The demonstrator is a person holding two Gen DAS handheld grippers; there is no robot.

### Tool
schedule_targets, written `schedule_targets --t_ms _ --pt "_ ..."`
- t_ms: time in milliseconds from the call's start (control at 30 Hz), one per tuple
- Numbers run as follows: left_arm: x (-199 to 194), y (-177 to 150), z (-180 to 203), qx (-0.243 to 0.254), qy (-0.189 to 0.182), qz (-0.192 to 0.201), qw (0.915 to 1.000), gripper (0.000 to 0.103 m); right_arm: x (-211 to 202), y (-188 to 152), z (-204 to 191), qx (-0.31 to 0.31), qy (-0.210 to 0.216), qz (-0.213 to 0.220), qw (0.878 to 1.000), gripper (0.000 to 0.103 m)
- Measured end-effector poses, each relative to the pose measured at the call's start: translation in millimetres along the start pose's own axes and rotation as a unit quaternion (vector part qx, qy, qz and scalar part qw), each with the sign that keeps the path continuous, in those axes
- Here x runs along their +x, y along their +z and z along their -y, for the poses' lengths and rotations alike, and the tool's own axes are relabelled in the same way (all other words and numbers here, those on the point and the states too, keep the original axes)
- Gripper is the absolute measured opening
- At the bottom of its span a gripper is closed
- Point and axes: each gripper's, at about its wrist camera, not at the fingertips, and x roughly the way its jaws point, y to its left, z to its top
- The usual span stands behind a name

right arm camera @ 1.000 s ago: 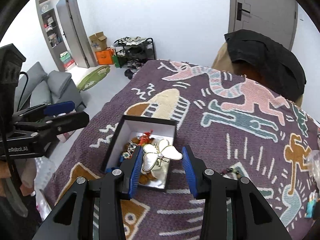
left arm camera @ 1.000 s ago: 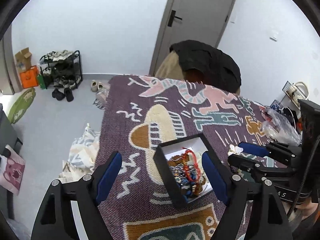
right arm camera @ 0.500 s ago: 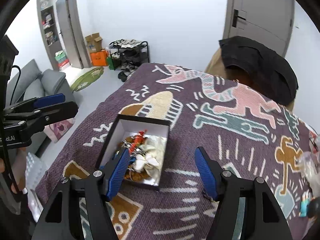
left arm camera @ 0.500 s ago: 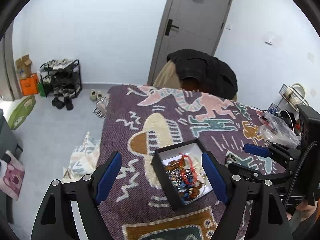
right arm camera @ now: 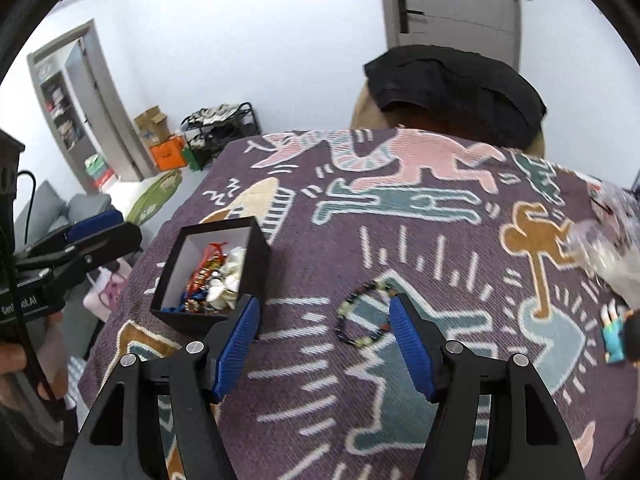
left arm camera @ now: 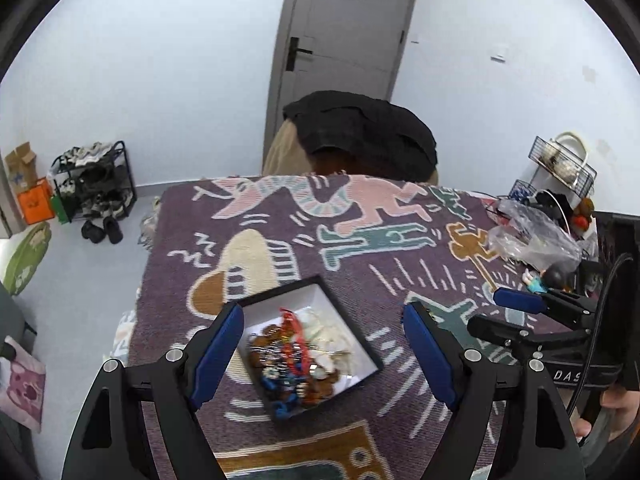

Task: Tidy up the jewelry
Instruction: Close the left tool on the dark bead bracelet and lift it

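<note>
- A black square cardboard box with a white lining (right arm camera: 188, 276) sits on the purple patterned woven cloth (right arm camera: 440, 240) covering the tabletop, heaped with mixed jewelry: red beads, brown pieces, blue bits and a white pearly butterfly brooch (right arm camera: 228, 280).
- A dark and pale beaded bracelet (right arm camera: 362, 314) lies flat on the cloth right of the box, between the right gripper's fingers.
- The right gripper (right arm camera: 324, 340) is spread wide and empty; a second ago it pinched the brooch above the box, and it has since swung right.
- The left gripper (left arm camera: 320, 344) hangs wide open over the box, holding nothing.
</note>
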Motion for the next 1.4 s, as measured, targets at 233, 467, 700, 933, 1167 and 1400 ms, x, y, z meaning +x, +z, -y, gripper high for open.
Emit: schedule_targets --t_ms 233,467,700,933,1167,1400 --pt "19.1 -3.1 26.5 0.012 -0.007 -0.021 0.9997 0.083 -4.2 -14.9 28.6 0.022 -0.012 -0.01 1.0 0.07" --pt "37.2 -5.3 52.1 0.024 -0.021 -0.035 0.9989 0.083 0.8 -27.5 63.3 0.078 -0.002 -0.015 0.997 0.07" --pt "60.9 -6.9 76.9 0.038 -0.036 -0.054 0.9972 0.079 -2.5 -43.2 92.0 0.123 -0.002 -0.006 0.992 0.07" --pt "92.7 -6.9 96.6 0.055 -0.029 -0.097 0.9934 0.054 -12.7 -57.1 120.2 0.162 -0.004 0.011 0.987 0.07" --pt "130.1 -8.4 103.8 0.061 -0.003 -0.142 0.9881 0.043 -24.9 -73.3 158.9 0.223 -0.005 0.033 0.974 0.07" --pt "161.9 -13.4 106.4 0.065 0.016 -0.174 0.9826 0.039 -35.7 -89.6 192.7 0.268 -0.01 0.049 0.962 0.07"
